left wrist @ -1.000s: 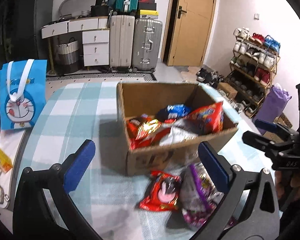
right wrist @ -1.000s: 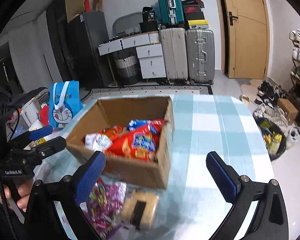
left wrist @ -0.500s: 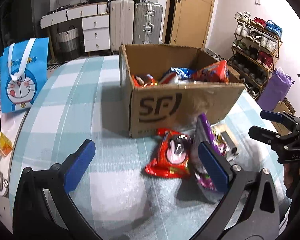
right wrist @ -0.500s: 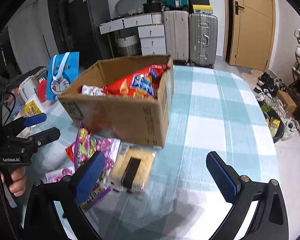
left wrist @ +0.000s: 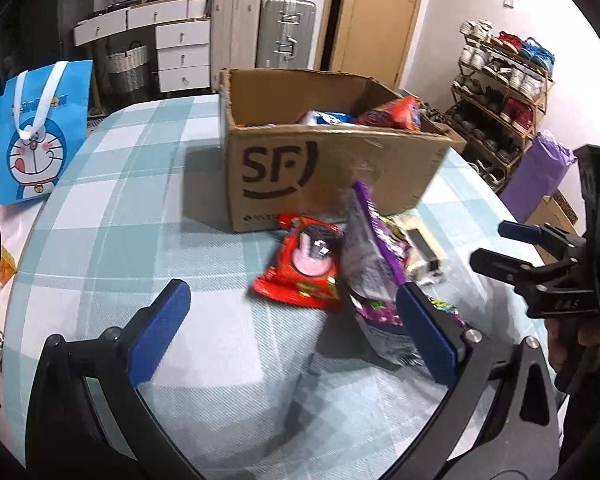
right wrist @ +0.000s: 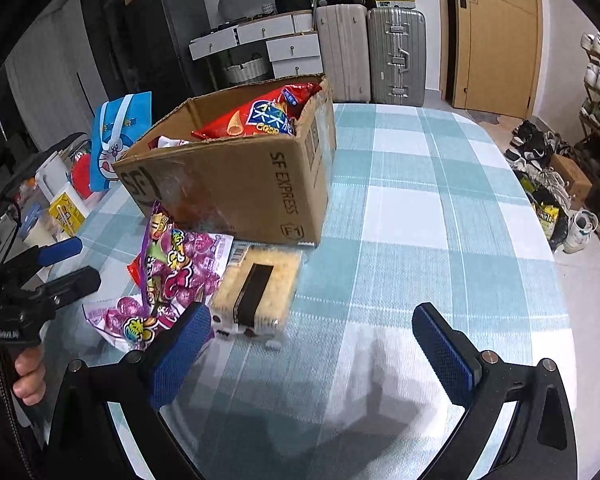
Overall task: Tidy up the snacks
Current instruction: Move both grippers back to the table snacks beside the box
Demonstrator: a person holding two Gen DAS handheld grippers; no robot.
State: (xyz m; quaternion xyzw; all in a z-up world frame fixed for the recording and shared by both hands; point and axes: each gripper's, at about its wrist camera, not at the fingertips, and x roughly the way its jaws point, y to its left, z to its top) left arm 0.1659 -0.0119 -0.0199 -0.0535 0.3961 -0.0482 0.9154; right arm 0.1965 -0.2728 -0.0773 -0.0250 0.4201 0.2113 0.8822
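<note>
Left gripper (left wrist: 292,320): spread, empty, now lowered toward near table (left wrist: 148,208). Right gripper (right wrist: 312,344): spread, empty, likewise dropped. Loose snacks (red packet (left wrist: 304,268), purple candy bag (right wrist: 176,280), cracker pack (right wrist: 260,288)) lying just near of cardboard box (left wrist: 324,176); pickup apparently next.

The box (left wrist: 324,172) is matt brown corrugated cardboard, its front scuffed under shiny tape. A woven checked cloth covers the worktop (right wrist: 412,208). The red packet (left wrist: 304,268) and purple bag (right wrist: 180,272) are glossy plastic film. Each claw's pads (right wrist: 444,352) look like textured blue rubber on matt black plastic
</note>
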